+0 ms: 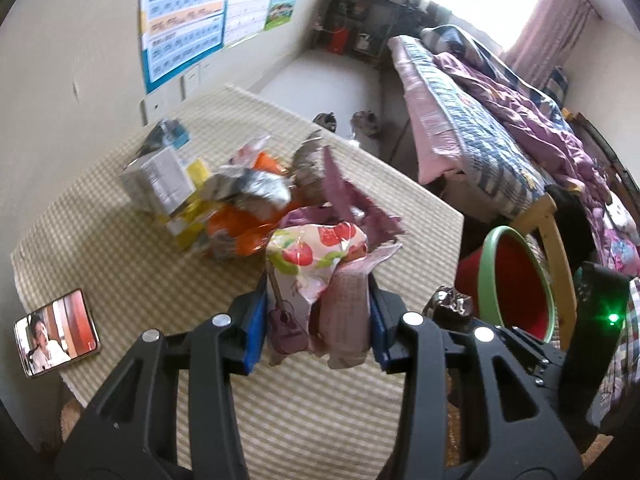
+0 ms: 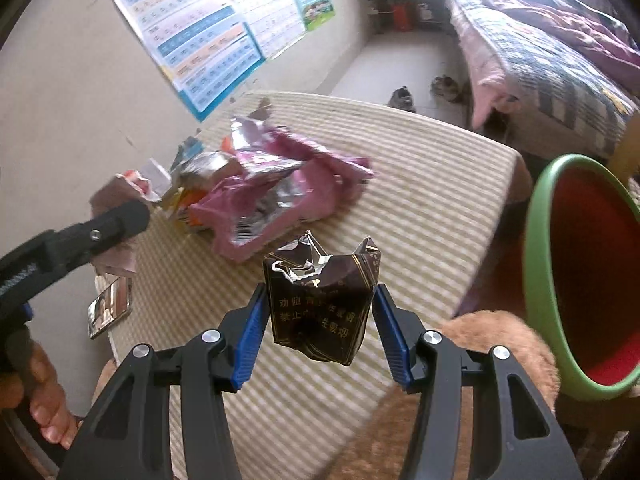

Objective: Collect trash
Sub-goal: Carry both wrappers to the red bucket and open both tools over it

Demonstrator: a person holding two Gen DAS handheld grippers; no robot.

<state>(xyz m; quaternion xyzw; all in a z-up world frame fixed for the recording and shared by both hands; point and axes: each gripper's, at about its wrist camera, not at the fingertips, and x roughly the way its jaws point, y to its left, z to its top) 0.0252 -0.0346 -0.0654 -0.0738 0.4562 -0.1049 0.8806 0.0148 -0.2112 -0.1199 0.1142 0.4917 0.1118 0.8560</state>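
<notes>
My left gripper (image 1: pixel 318 326) is shut on a crumpled wrapper (image 1: pixel 316 268) printed with strawberries and a pink guitar, held above the checked tablecloth (image 1: pixel 120 264). Behind it lies a pile of trash (image 1: pixel 224 196): cartons, foil, orange and purple wrappers. My right gripper (image 2: pixel 320 322) is shut on a torn dark brown cigarette pack (image 2: pixel 320 300) with gold lettering. In the right wrist view the trash pile (image 2: pixel 256 196) with a pink foil bag lies further back, and the left gripper's arm (image 2: pixel 80 240) shows at the left. A red bucket with a green rim (image 2: pixel 580 272) (image 1: pixel 516 280) stands to the right of the table.
A phone (image 1: pixel 56 332) (image 2: pixel 110 308) with a lit screen lies near the table's left edge. A bed (image 1: pixel 500 140) with quilts fills the right side, shoes (image 1: pixel 366 120) lie on the floor beyond, and posters (image 1: pixel 188 20) hang on the wall. A hand (image 2: pixel 36 400) grips the left handle.
</notes>
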